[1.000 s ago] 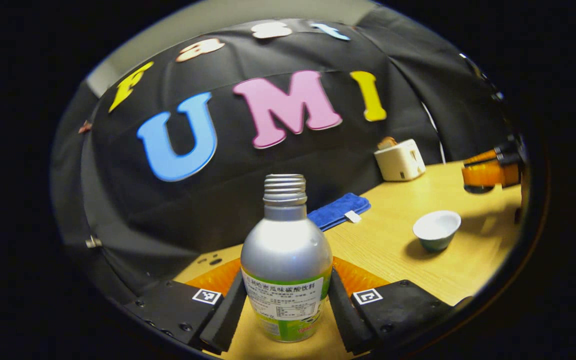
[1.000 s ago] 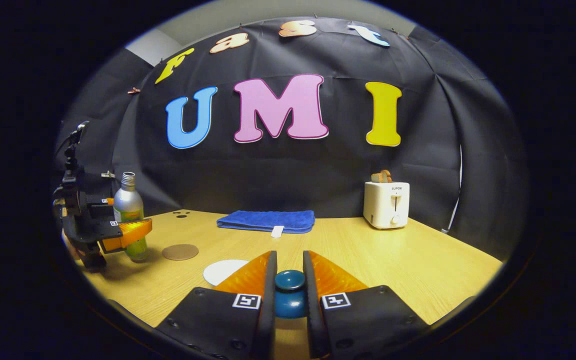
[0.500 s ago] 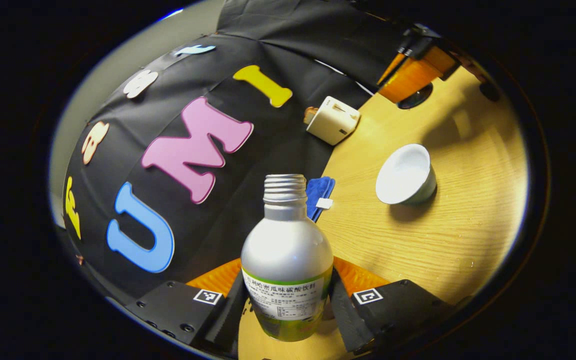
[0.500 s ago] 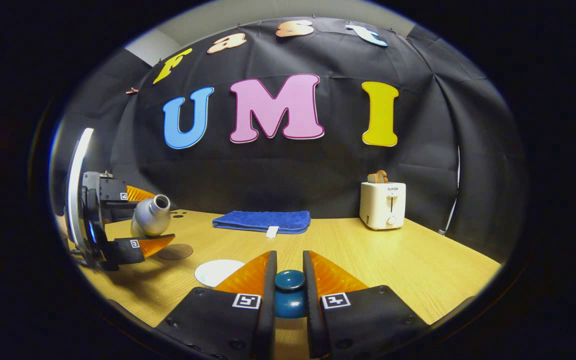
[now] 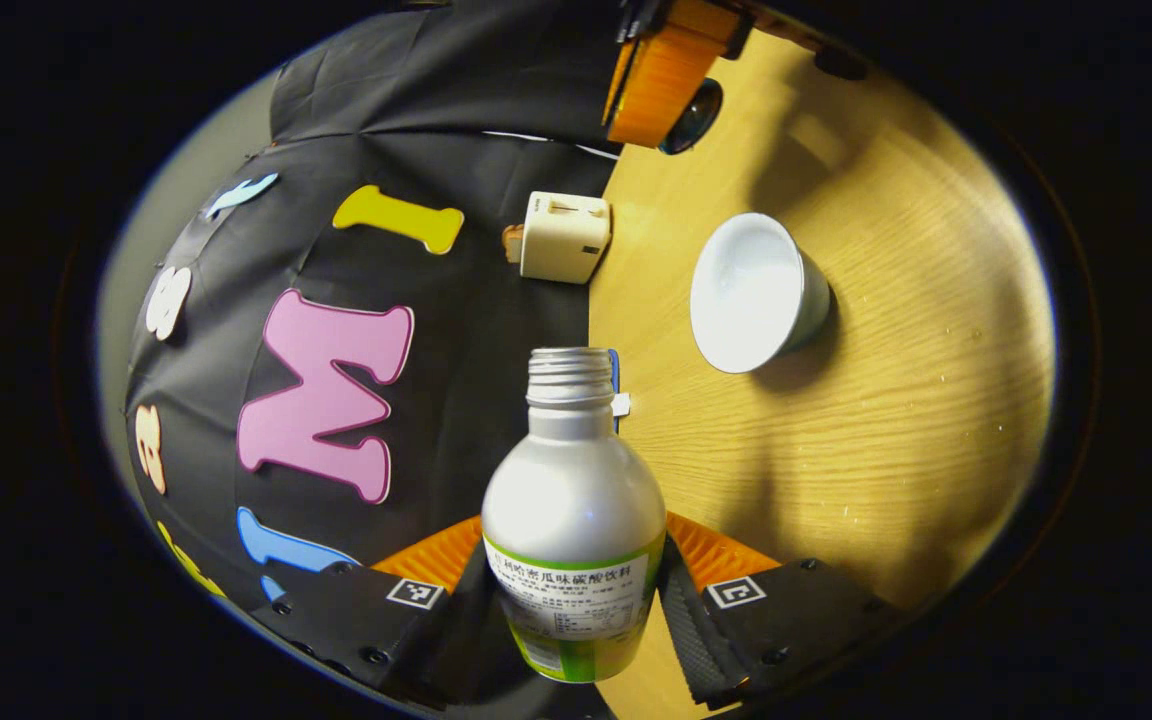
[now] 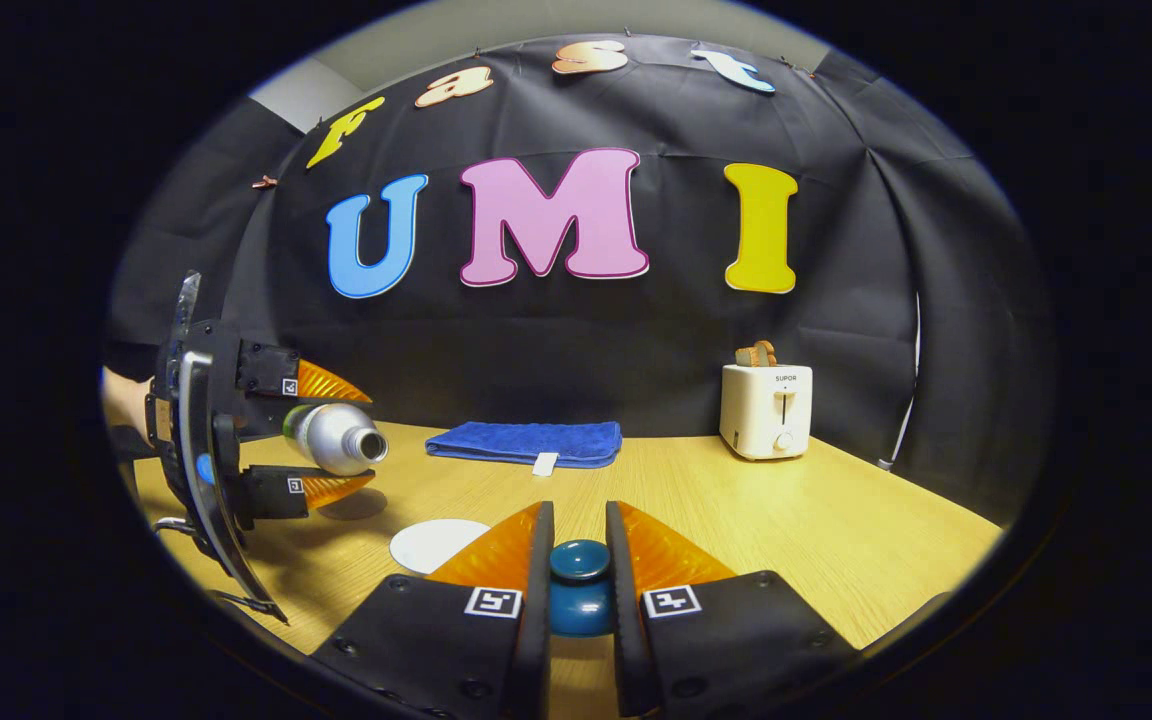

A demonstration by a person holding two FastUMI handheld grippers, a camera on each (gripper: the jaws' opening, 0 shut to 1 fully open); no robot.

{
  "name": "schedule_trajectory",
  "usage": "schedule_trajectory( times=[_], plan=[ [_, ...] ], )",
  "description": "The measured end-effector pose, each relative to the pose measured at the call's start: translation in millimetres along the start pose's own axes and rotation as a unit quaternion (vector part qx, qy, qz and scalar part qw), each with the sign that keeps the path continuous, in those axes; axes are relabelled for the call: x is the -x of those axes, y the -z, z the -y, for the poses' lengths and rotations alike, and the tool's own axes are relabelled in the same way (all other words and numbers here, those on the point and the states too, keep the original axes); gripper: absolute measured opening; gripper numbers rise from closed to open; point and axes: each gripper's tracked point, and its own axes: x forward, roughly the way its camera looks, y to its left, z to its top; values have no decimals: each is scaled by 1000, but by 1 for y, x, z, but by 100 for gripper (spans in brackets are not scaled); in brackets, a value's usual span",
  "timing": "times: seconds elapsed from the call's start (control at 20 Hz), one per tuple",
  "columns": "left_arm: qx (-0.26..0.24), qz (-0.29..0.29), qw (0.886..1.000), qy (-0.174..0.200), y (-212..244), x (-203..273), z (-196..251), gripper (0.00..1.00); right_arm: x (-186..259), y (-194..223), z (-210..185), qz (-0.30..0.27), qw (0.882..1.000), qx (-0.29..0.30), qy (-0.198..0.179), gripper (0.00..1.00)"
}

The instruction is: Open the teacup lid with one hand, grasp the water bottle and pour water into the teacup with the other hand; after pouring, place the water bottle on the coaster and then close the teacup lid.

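A pale wooden worktop (image 6: 836, 520) runs back to the black cloth wall (image 6: 556, 340). At the foot of that wall lies a folded blue towel (image 6: 526, 442) with a small white tag on its front edge. Well apart from it, toward the right in the right gripper view, stands a cream toaster (image 6: 774, 408) with a slice of bread (image 6: 758, 352) sticking out of its top. Above the cloth a strip of grey wall shows (image 6: 496, 25)

Water bottle (image 5: 573, 500) matt metal; table (image 5: 896, 400) wood-grain; teacup (image 5: 751, 295) glossy ceramic.
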Motion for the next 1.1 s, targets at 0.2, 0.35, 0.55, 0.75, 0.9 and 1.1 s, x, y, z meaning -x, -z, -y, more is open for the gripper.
schedule_trajectory(
  times=[0.2, 0.35, 0.55, 0.75, 0.9, 1.1],
  plan=[
    [-51, 11, 998, 22, -5, 2, 2, 80, 3, 0, 10, 1, 1000, 0, 8, 30],
    [-93, 15, 995, 32, -9, 2, 2, 81, 5, 0, 18, 1, 1000, 0, 18, 29],
    [-135, 10, 990, 49, -10, -7, 1, 81, 5, -1, 18, 1, 1000, 0, 20, 29],
    [-170, 2, 983, 64, -9, -9, 1, 81, 4, 0, 23, 1, 1000, 0, 30, 29],
    [-185, 2, 981, 63, -13, -9, -2, 81, 5, 0, 21, 1, 1000, 0, 28, 30],
    [-205, -4, 977, 61, -10, -8, -5, 81, 5, 0, 22, 2, 1000, 0, 28, 34]
  ],
)
